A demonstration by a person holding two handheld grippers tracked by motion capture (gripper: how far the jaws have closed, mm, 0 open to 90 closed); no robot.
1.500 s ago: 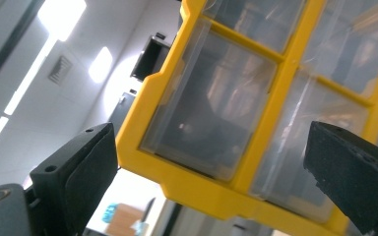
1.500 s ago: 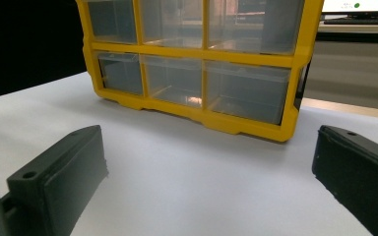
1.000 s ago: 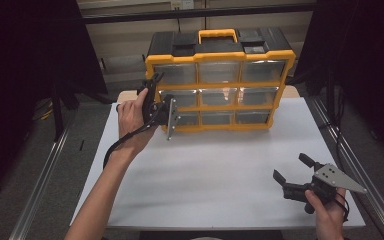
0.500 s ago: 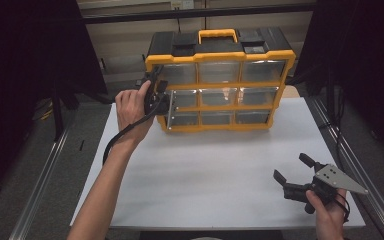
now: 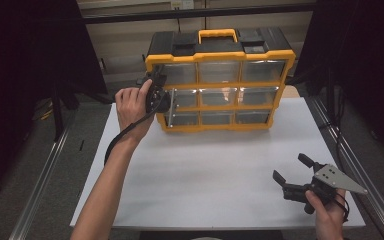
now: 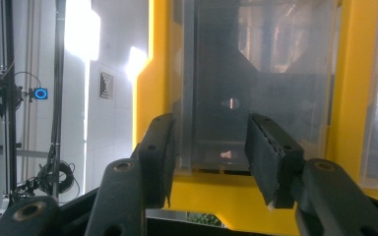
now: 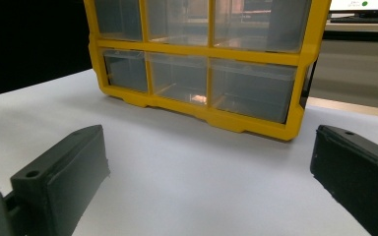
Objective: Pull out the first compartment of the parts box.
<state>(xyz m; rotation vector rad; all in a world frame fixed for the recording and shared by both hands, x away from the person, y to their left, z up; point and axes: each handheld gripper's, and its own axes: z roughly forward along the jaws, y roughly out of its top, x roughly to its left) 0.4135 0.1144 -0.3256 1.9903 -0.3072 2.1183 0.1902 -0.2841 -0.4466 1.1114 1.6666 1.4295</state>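
White table (image 5: 220, 175) under dim light; black curtains (image 5: 25, 75) flank it; grey floor (image 5: 40, 165), perhaps carpeted.

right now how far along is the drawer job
Done: the left tongs have reached the yellow-framed organiser's left middle clear plastic drawer, jaws just closing around its front. Whether they grip yet, I cannot tell. Left: pulling it out. The right tongs wait open.
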